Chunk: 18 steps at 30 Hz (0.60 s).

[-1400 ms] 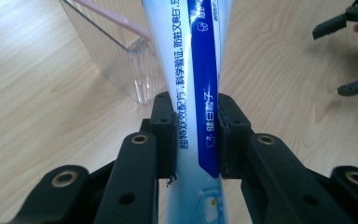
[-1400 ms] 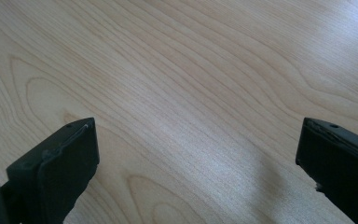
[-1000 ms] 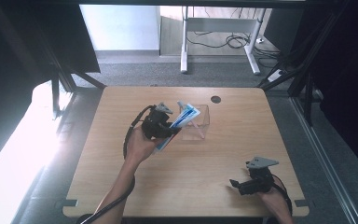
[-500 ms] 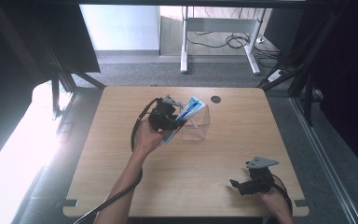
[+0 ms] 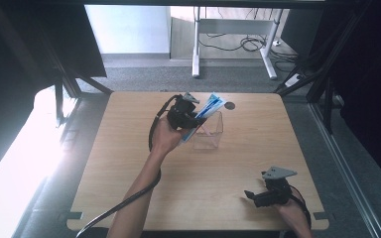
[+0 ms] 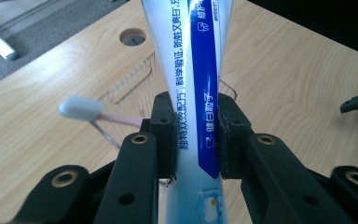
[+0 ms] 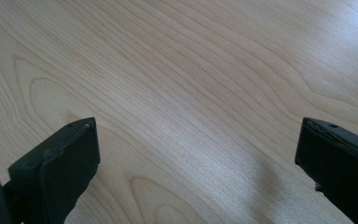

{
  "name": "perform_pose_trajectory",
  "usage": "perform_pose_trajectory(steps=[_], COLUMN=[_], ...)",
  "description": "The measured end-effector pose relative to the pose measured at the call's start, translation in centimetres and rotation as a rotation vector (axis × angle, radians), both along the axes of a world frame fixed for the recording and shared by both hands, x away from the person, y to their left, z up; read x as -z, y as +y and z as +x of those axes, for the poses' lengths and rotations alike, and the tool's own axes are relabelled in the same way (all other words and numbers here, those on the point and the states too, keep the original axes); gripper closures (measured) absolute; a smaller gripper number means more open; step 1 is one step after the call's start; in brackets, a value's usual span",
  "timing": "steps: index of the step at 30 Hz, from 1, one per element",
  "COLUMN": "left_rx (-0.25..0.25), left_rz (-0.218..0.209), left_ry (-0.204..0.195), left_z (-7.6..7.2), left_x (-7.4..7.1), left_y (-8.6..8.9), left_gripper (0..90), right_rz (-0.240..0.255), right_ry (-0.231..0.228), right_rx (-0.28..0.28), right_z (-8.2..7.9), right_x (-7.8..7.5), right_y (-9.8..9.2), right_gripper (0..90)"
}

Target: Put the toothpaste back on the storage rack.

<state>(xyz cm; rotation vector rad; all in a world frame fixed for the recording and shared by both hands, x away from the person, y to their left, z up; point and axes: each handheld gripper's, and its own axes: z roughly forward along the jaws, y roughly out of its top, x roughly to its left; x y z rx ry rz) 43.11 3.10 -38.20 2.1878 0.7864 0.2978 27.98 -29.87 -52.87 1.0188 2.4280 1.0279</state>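
The left gripper (image 6: 195,135) has its jaws pinching one toothpaste tube (image 6: 193,70), and since a second ago it has carried the tube toward twelve o'clock, over the one clear box (image 5: 209,131) holding one toothbrush (image 6: 81,108); the drop looks near. At five o'clock on the worktop (image 5: 129,163), the right gripper (image 7: 196,154) rests, jaws spread, empty.

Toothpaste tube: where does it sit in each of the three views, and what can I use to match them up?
High view: toothpaste tube upper middle, slanting over the clear box, clamped in the left tongs.
Left gripper view: the tube runs up the centre between the two black pads, toothbrush to its left.
Right gripper view: not in it; bare wood between the open right tongs.
Shared landmark: the round hole in the table.
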Motion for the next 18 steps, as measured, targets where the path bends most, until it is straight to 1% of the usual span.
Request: perform_pose_trajectory(steps=[9, 12, 18], left_rx=[0.002, 0.002, 0.004], left_rz=[-0.010, -0.020, -0.021], left_ry=[-0.017, -0.021, -0.027], left_z=[1.4, 1.8, 2.6], left_x=[-0.4, -0.3, -0.1], left_y=[-1.4, -1.8, -2.5], left_gripper=[72.4, 72.4, 72.4], right_rz=[0.001, 0.001, -0.001], right_ry=[0.000, 0.000, -0.002], right_rx=[-0.003, -0.003, -0.005], right_z=[0.0, 0.0, 0.0], right_x=[0.0, 0.1, 0.1], right_y=[0.0, 0.0, 0.0], right_gripper=[0.3, 0.3, 0.5])
